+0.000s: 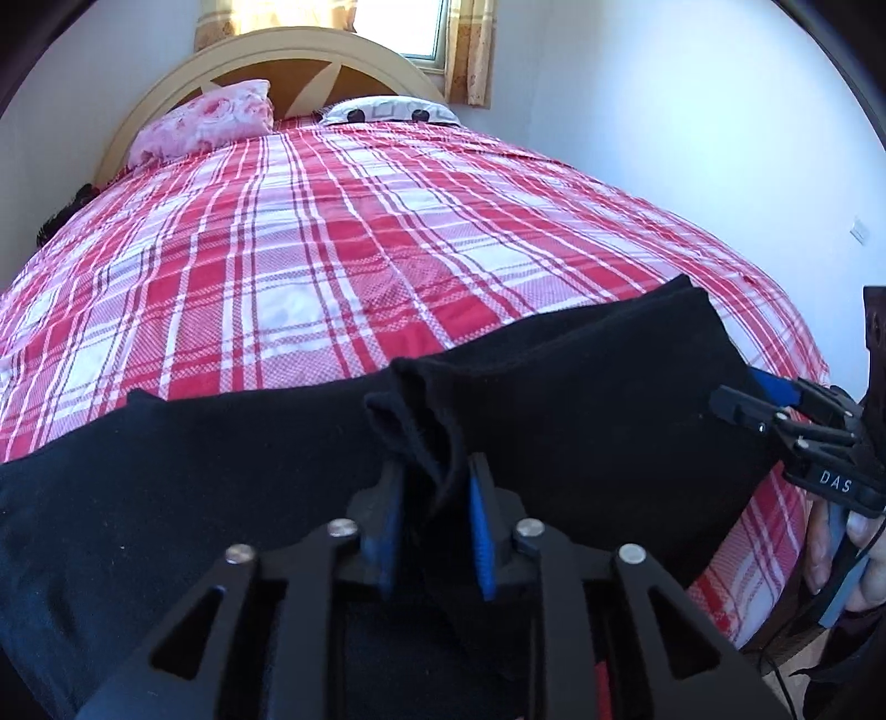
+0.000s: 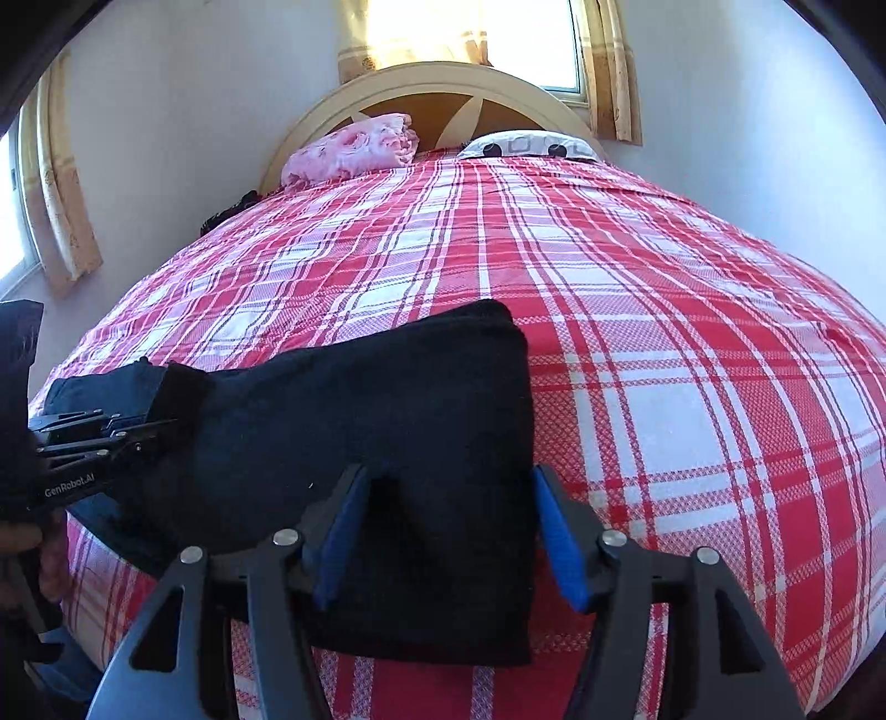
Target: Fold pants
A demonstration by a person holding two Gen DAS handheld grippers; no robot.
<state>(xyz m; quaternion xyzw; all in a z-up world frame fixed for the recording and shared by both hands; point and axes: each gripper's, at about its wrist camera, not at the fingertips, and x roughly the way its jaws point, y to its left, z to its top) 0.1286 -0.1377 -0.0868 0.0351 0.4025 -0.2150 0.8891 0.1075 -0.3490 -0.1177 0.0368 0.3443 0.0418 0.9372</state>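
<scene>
Left gripper (image 1: 434, 482) stands over the near edge of the black pants (image 1: 581, 376), its blue pads (image 1: 480, 531) narrowly apart with a bunched ridge of the dark cloth rising between them; whether the pads actually press on that cloth cannot be told. Right gripper (image 2: 448, 526) has its jaws well apart, straddling the right end of the pants (image 2: 387, 421), with a gap visible between the cloth and the right-hand pad (image 2: 559, 543); the left-hand pad sits just beside the fabric.

Pants lie flat along the foot of the bed, folded into a long dark band across the red-and-white plaid bedspread (image 2: 664, 360). One cuffed end is raised near the left gripper.

At the far end, a pink floral pillow (image 1: 205, 122) and a white patterned pillow (image 1: 387, 111) rest against the cream headboard (image 1: 288, 55). Behind it, a curtained window (image 2: 470, 33) admits strong daylight. A hand (image 1: 847, 548) grips the right tool's handle.
</scene>
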